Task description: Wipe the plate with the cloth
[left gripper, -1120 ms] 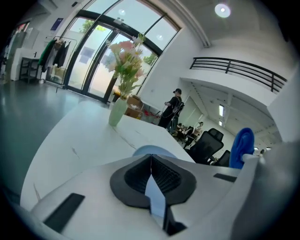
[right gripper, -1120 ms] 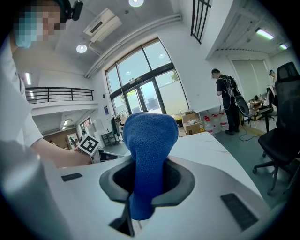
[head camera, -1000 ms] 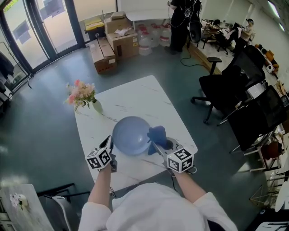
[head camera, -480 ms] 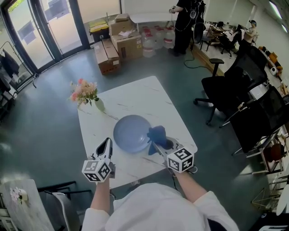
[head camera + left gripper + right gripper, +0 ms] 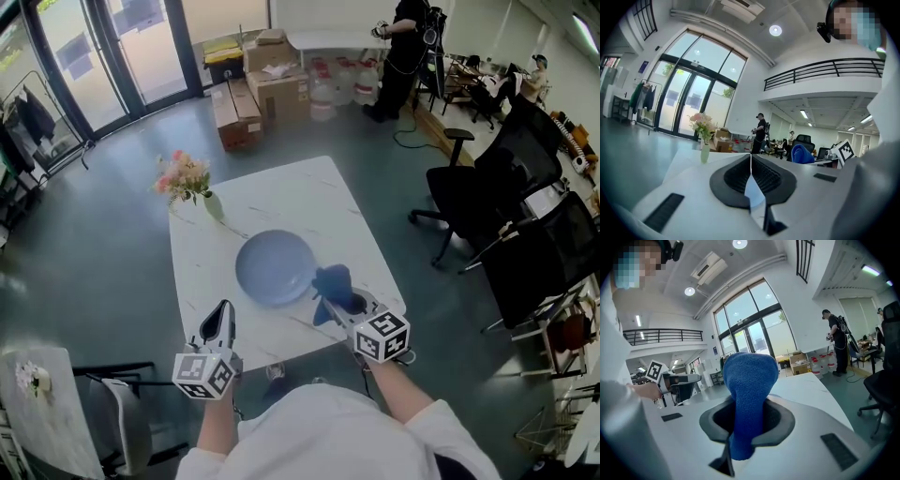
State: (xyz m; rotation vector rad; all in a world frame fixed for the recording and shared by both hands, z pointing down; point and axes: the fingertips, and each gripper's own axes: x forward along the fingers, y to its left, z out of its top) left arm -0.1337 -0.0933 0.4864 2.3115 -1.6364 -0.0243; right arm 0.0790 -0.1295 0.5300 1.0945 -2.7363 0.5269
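Note:
A round pale-blue plate (image 5: 275, 266) lies on the white marble table (image 5: 281, 202), a little nearer than its middle. My right gripper (image 5: 326, 305) is shut on a blue cloth (image 5: 333, 283) (image 5: 746, 394), which bunches up just off the plate's right rim. My left gripper (image 5: 220, 321) (image 5: 750, 161) is shut with nothing between its jaws. It hangs at the table's near left edge, apart from the plate. The blue cloth (image 5: 802, 153) shows small at the right of the left gripper view.
A vase of pink flowers (image 5: 192, 183) (image 5: 703, 133) stands at the table's far left corner. Black office chairs (image 5: 487, 202) crowd the right side. Cardboard boxes (image 5: 253, 98) and a standing person (image 5: 408, 47) are beyond the table.
My left gripper has drawn back from the plate's left rim towards me and risen, ending off the table's near left edge. The right gripper with the cloth shifted only slightly.

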